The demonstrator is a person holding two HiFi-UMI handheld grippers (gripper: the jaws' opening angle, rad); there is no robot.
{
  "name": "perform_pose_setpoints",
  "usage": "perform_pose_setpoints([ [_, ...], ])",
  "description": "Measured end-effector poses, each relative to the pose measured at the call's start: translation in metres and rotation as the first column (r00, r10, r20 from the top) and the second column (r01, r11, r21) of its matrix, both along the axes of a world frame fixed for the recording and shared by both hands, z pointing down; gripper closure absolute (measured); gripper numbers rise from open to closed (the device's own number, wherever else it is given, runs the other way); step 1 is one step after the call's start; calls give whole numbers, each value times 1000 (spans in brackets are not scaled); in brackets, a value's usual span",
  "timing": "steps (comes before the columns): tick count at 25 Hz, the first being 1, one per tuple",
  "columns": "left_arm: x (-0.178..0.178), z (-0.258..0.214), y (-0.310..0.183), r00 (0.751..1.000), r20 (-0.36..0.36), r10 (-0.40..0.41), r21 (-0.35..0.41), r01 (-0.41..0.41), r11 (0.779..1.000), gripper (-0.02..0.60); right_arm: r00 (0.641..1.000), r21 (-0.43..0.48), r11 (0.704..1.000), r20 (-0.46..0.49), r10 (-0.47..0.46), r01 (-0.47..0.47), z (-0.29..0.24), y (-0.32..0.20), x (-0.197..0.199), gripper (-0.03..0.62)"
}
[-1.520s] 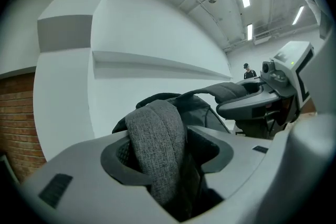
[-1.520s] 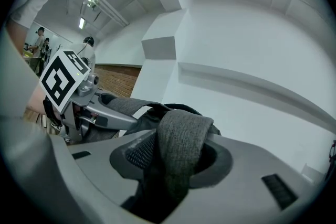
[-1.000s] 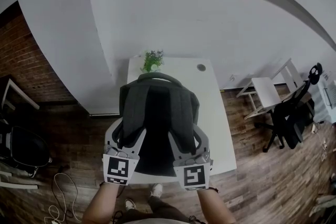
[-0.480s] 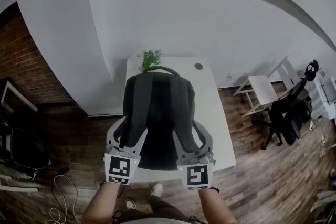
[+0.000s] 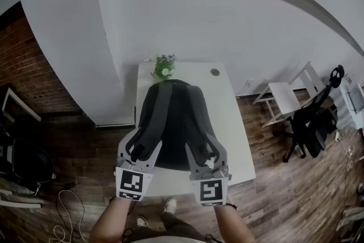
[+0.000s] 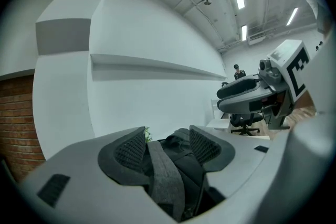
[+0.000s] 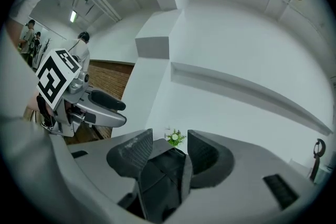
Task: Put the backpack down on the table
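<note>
A dark grey backpack (image 5: 173,119) lies on the white table (image 5: 236,142), straps up, its top handle toward the small plant (image 5: 164,67). My left gripper (image 5: 138,149) is shut on the left shoulder strap (image 6: 167,178), and my right gripper (image 5: 206,152) on the right shoulder strap (image 7: 160,178). Both hold near the backpack's lower end, by the table's near edge. In the left gripper view the grey strap runs between the ribbed pads (image 6: 131,150); the right gripper view shows the same between its pads (image 7: 202,153).
A small round disc (image 5: 214,72) sits at the table's far right. A white stand (image 5: 284,101) and a black office chair (image 5: 310,122) are to the right. Cables (image 5: 61,219) lie on the wooden floor at the left. A white wall stands behind the table.
The backpack has tipped away from me and sunk onto the table, its top moving toward the plant. Both grippers have come lower with the straps still held.
</note>
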State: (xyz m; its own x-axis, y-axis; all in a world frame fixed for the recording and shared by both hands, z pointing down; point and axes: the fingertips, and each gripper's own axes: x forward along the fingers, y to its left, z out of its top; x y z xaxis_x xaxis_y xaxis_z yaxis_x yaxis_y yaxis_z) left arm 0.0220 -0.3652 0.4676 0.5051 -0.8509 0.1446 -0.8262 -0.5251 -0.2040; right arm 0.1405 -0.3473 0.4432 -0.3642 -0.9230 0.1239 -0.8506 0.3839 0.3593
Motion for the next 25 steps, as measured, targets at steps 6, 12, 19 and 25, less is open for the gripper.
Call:
perform_pose_setpoints([
  [6,-4,0,3,1000,0,-16,4,16,1000,308,1000,-2,1000,9,4,-4,1,3,-2,388],
  [12,-3,-3,5,1000,6,-12,16,12,1000,333,1000,7,1000,0,12,-12,0,5,-2,411],
  [19,0,-10,12,1000,4,-17,45,17,999,410,1000,4,1000,11,30,-30,-1,12,5,459],
  [25,-7,-21,16,999,-9,-31,75,32,997,493,1000,24,999,2,25,-25,-8,16,1,485],
])
